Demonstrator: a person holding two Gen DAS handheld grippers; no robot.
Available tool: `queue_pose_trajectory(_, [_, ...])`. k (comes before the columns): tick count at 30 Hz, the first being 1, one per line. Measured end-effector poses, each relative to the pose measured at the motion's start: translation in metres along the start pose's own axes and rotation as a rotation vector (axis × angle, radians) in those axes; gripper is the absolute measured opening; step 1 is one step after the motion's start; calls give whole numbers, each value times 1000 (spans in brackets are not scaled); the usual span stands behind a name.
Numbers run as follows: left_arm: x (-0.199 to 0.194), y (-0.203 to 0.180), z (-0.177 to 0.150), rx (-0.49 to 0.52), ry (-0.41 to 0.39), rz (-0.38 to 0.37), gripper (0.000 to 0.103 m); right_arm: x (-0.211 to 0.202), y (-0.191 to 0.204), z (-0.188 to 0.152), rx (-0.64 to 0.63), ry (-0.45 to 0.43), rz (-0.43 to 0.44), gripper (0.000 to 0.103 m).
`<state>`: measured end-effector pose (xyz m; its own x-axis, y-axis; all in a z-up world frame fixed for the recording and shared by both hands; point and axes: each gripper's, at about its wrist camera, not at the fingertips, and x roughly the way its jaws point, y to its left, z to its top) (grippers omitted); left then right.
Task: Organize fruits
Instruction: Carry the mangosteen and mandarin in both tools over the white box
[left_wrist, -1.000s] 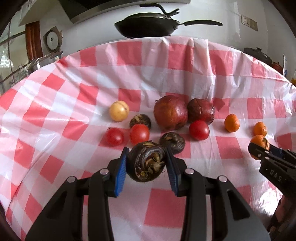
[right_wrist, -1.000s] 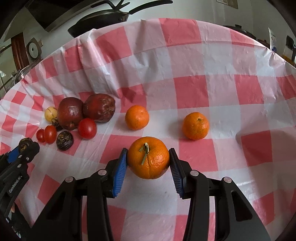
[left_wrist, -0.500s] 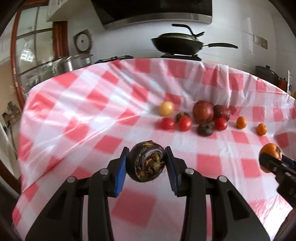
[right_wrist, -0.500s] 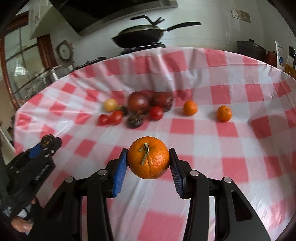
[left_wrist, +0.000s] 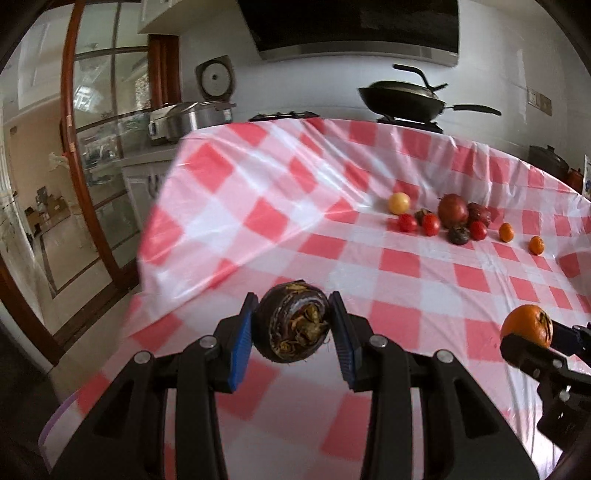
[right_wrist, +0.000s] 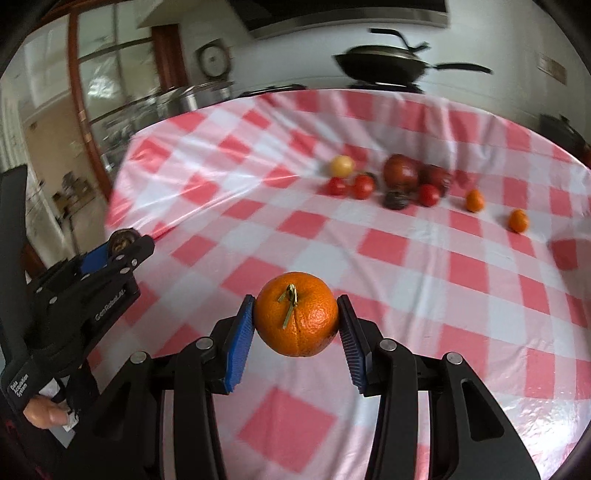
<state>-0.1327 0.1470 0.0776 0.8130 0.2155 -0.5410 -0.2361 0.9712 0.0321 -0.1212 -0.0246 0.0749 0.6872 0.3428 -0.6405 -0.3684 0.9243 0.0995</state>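
Note:
My left gripper (left_wrist: 293, 325) is shut on a dark brown round fruit (left_wrist: 293, 326) and holds it above the near left part of the checked table (left_wrist: 406, 280). An orange (right_wrist: 296, 318) with a short stem sits clamped in my right gripper (right_wrist: 296, 321), also raised over the near side of the table. The orange (left_wrist: 526, 329) shows at the right edge of the left wrist view. The left gripper (right_wrist: 122, 247) appears at the left of the right wrist view. Far back lie the other fruits (left_wrist: 450, 219): red tomatoes, a yellow fruit, two dark red fruits, another dark fruit and two small oranges.
The red-and-white cloth drops off at the table's left edge (left_wrist: 155, 229). Behind the table stand a black pan (left_wrist: 402, 98) on a stove, a steel pot (left_wrist: 192, 120) and a glass door (left_wrist: 85, 147). A lilac rim (left_wrist: 55, 417) shows at the lower left.
Both grippers have pulled back from the fruit pile toward the near left of the table, each carrying its fruit. The pile now looks far smaller and sits to the right.

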Motion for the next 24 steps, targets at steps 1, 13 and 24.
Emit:
queue_pose_trajectory(1, [-2, 7, -1, -5, 5, 1, 39, 0, 8, 0, -16, 3, 9, 44])
queue_pose_trajectory(13, [-24, 101, -38, -82, 63, 96, 39, -4, 108, -22, -214, 57, 133, 44])
queue_pose_trajectory(24, [-42, 188, -93, -159, 152, 224, 39, 2, 195, -49, -410, 111, 245, 44])
